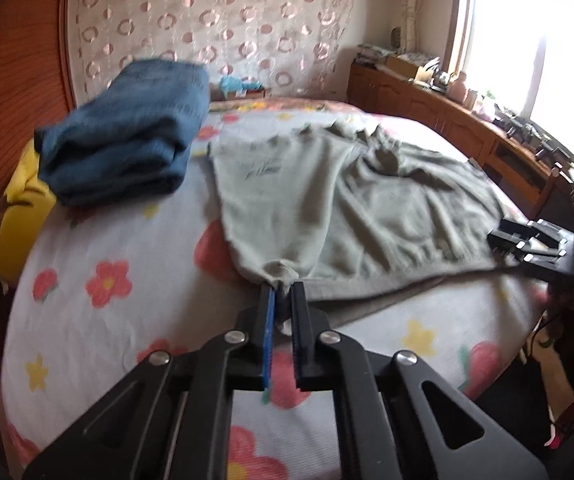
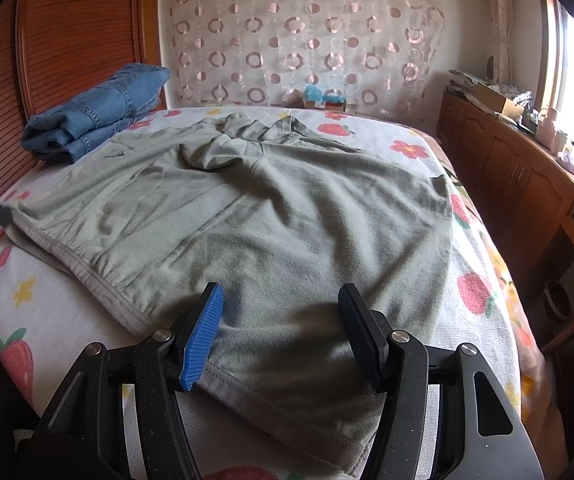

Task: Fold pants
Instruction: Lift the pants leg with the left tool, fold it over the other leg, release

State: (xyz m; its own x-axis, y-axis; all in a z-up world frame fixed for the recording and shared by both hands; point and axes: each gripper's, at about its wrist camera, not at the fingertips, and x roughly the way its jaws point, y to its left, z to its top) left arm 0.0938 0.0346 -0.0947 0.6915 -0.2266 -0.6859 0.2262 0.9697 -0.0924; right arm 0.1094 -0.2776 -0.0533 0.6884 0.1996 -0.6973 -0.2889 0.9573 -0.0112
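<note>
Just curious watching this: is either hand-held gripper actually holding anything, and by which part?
The left hand-held gripper pinches the grey-green pants at a near corner of the hem. The right hand-held gripper holds nothing.

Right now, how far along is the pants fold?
Done: folded jeans stacked by the headboard. In hand: grey pants spread flat on the bed; left tool is shut on a waistband corner, right tool open over the waistband's other end. Left: right grasp and every fold.
</note>
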